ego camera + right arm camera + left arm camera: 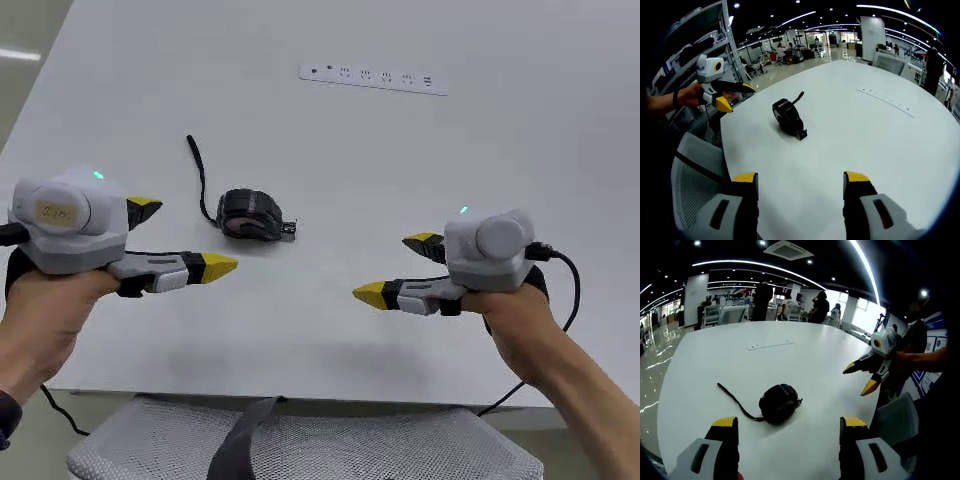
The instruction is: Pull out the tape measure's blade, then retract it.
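Flanking the tape measure (250, 213) on the table (330, 140), left claw (190, 235) and right claw (387, 266) are both spread

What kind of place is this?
Likely a big open-plan office or showroom: a wide white table, long ceiling light strips, and people standing among desks behind.

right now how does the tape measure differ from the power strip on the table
The tape measure is black, rounded and compact; the power strip is white, long and flat. The tape measure lies nearer, the power strip farther back. Both lie on the white table.
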A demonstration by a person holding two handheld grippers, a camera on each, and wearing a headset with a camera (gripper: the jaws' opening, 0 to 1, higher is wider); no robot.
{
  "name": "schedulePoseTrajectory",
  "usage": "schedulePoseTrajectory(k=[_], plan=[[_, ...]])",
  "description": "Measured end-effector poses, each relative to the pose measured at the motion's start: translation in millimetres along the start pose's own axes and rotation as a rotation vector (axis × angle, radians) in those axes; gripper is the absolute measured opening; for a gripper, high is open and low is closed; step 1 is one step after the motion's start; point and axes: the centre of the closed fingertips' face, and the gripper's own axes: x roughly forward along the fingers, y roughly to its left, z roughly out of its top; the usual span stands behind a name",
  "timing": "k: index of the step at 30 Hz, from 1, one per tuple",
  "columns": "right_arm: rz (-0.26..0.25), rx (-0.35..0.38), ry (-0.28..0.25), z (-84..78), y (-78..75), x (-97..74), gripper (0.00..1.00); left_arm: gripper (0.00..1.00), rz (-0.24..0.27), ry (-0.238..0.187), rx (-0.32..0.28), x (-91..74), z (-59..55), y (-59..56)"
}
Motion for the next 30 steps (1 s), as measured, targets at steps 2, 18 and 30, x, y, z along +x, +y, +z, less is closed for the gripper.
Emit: schedulePoseTrajectory(k=[2,18,30], plan=[[0.005,-0.003,0.001,1.8,-0.3,3.1,0.69,0.8,-0.004,0.006,0.009,2.1,0.6,0.8],[0.071,-0.064,0.029,21.0,-3.3,34.6,0.61,0.79,-0.081,0.1,0.148,34.9,9.6,5.3],[0.134,-0.129,0.049,37.5,-3.6,67.2,0.52,0.73,-0.145,0.159,0.249,67.3,16.2,10.8]])
